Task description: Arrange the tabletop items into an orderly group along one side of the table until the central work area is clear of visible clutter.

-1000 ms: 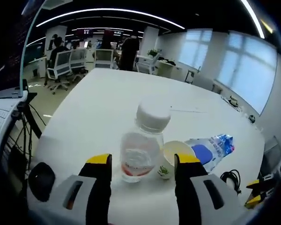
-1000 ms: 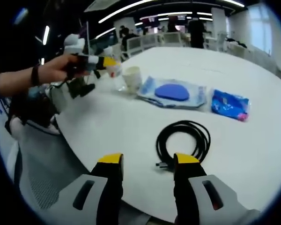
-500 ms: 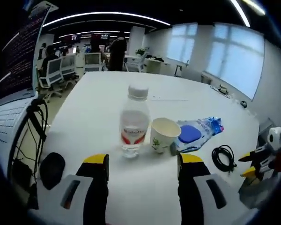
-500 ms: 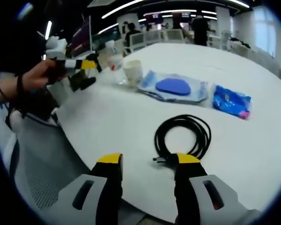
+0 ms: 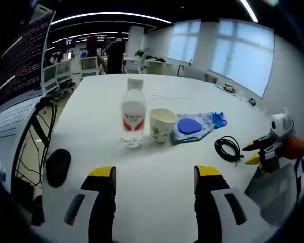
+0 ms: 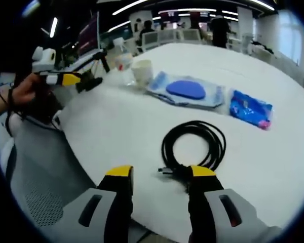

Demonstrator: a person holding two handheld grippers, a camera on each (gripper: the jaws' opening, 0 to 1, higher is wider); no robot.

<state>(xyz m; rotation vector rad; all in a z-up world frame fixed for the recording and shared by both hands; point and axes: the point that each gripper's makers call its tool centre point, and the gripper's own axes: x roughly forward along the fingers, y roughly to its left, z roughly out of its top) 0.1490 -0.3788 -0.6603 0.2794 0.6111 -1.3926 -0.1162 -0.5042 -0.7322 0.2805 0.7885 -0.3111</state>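
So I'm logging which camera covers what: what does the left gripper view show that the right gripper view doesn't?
Left gripper view: a black mouse near the table edge, and a monitor with text beside it.

Right gripper view: a small blue packet past the cable.

Both: the water bottle, the paper cup, the clear bag with a blue pad, the coiled black cable and the white table. Each also catches the other gripper: right gripper, left gripper.
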